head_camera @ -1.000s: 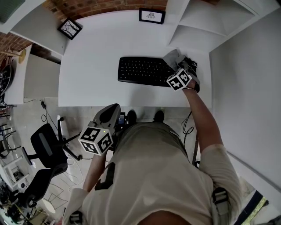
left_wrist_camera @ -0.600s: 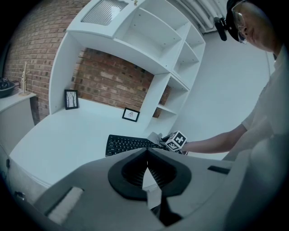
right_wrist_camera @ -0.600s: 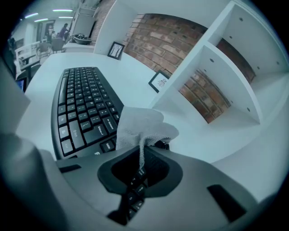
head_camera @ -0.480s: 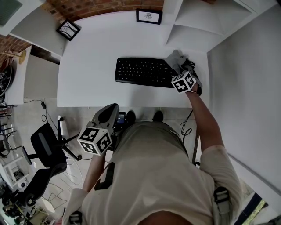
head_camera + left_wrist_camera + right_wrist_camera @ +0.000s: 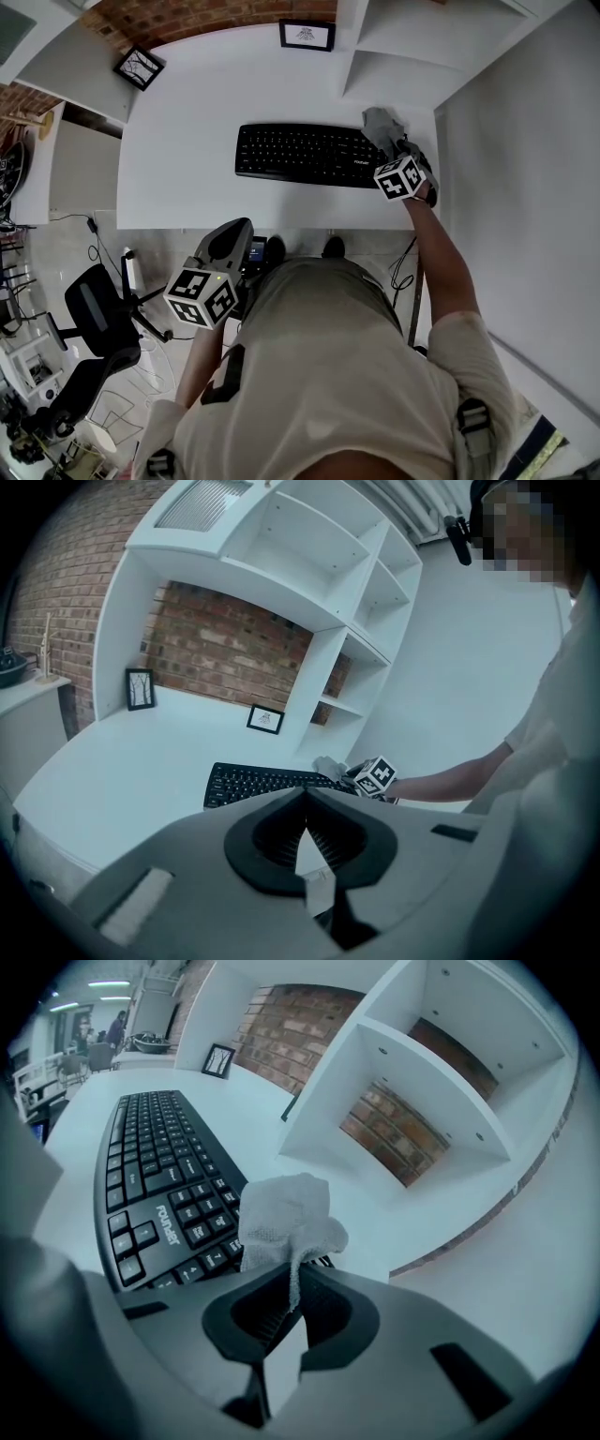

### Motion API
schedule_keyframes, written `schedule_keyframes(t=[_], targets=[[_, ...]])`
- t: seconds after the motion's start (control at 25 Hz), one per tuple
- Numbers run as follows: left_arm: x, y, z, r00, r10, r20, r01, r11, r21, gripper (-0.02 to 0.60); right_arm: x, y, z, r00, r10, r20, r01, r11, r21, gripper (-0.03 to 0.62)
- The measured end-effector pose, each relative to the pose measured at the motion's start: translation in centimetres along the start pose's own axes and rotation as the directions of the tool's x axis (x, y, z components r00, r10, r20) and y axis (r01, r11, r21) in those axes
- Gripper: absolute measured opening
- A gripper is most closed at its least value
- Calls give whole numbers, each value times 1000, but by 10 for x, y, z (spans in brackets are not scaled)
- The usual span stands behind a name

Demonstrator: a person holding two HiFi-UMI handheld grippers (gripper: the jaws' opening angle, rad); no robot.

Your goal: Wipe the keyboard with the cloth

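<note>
A black keyboard (image 5: pixel 295 155) lies on the white desk (image 5: pixel 187 141), seen close in the right gripper view (image 5: pixel 159 1185) and farther off in the left gripper view (image 5: pixel 258 783). My right gripper (image 5: pixel 398 155) hovers at the keyboard's right end, shut on a grey-white cloth (image 5: pixel 286 1218) that bunches up beyond the jaws, over the right-hand keys. The cloth (image 5: pixel 380 125) shows past the marker cube in the head view. My left gripper (image 5: pixel 225 248) hangs below the desk's front edge, away from the keyboard, its jaws closed with nothing between them (image 5: pixel 307 827).
Two framed pictures (image 5: pixel 306 35) (image 5: pixel 138 67) stand at the back of the desk. White shelves (image 5: pixel 403 47) rise at the right rear beside a white wall. An office chair (image 5: pixel 98 314) and cables sit on the floor to the left.
My right gripper with the cloth has shifted a little to the right, past the keyboard's right end. The left gripper has stayed put.
</note>
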State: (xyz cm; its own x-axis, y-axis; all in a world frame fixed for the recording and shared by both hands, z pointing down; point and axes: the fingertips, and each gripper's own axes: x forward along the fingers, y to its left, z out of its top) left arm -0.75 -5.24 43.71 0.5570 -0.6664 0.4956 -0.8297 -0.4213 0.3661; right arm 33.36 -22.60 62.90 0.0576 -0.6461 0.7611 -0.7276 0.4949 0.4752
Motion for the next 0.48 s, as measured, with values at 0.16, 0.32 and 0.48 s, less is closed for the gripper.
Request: schedule_keyframes(t=[0.16, 0.32, 0.48], targets=[[5, -9, 2, 1000, 9, 15, -9, 1000, -5, 5, 0, -10, -6, 1000, -7, 2, 7, 1000, 11, 15], [5, -9, 1, 999, 38, 35, -38, 999, -17, 5, 0, -21, -27, 1000, -14, -14, 14, 999, 35, 15], [9, -17, 1, 997, 58, 47, -57, 998, -30, 5, 1, -31, -47, 999, 5, -49, -2, 998, 56, 15]])
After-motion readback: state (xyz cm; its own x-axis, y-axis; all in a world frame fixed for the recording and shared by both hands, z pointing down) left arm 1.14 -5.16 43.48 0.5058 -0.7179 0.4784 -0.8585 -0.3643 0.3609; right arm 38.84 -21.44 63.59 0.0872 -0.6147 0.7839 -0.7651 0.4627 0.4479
